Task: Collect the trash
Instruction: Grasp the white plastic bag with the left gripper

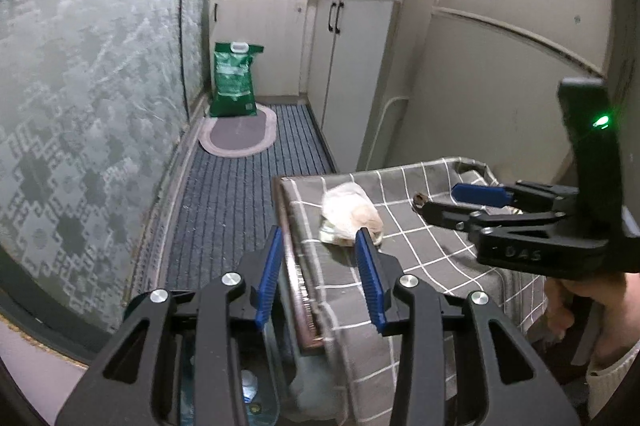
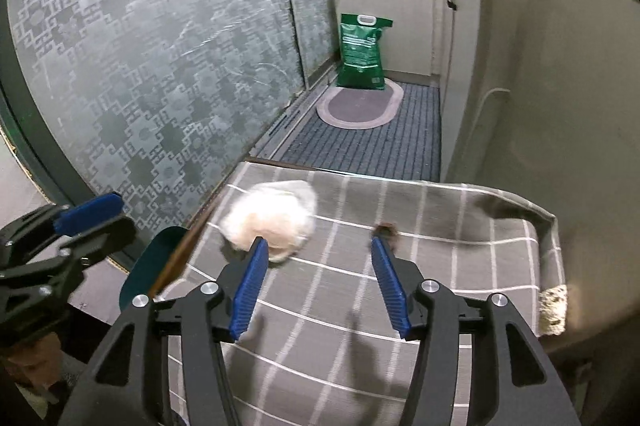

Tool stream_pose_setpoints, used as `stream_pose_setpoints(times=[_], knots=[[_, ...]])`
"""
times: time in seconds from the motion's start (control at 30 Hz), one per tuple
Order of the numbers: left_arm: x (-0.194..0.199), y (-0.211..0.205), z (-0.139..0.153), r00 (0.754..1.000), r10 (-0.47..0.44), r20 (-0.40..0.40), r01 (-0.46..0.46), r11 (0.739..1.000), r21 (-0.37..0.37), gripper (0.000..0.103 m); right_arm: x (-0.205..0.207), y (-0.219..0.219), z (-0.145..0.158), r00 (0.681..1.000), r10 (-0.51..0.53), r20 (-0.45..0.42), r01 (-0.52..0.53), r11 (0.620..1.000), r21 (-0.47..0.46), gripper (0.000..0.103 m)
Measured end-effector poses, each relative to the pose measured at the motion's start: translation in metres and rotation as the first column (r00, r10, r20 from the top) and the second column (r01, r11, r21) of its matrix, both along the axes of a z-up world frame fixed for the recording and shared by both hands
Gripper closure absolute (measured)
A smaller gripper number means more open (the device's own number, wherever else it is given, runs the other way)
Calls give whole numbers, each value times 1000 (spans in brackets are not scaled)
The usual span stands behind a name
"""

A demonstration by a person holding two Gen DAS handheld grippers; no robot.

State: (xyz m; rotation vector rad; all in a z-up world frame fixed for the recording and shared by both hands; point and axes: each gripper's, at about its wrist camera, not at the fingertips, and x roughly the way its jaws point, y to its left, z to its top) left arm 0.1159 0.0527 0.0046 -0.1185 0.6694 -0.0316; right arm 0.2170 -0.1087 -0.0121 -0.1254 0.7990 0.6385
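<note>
Hovering over the checked tablecloth, my right gripper is spread wide and empty. My left gripper gapes too, beside the crumpled plastic bag.

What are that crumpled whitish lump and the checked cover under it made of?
The whitish lump looks like thin, translucent plastic film, probably a bag: it is crinkled and slightly glossy, with something pale inside. The checked cover seems to be matte woven cloth, since it drapes and folds softly over the edges.

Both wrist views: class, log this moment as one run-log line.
task: collect trash | left gripper: open, empty | right gripper: open, empty | crumpled plastic wrapper: on checked cloth | small brown scrap: right of it, uncollected
</note>
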Motion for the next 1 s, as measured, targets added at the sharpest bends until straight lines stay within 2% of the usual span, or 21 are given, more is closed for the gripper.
stream_pose_setpoints(times=[0.23,0.43,0.57,0.8,1.0], knots=[[30,-17,-22,999,-23,-48,23,1000,-6,63,7,-24,-3,1000,-17,-2,17,1000,10,43],[46,-19,-35,997,-2,-82,3,1000,6,65,12,-39,-10,1000,-23,-6,23,1000,-5,42],[57,-18,-43,994,5,-107,-6,1000,-12,71,15,-44,-15,1000,-21,-18,21,1000,-6,42],[62,-14,-47,991,-18,-129,8,997,-71,89,17,-40,-20,1000,-6,-25,5,1000,-22,42],[53,-12,-37,994,-31,-101,23,996,-83,93,18,-30,-22,1000,1,-20,-2,999,-48,42]])
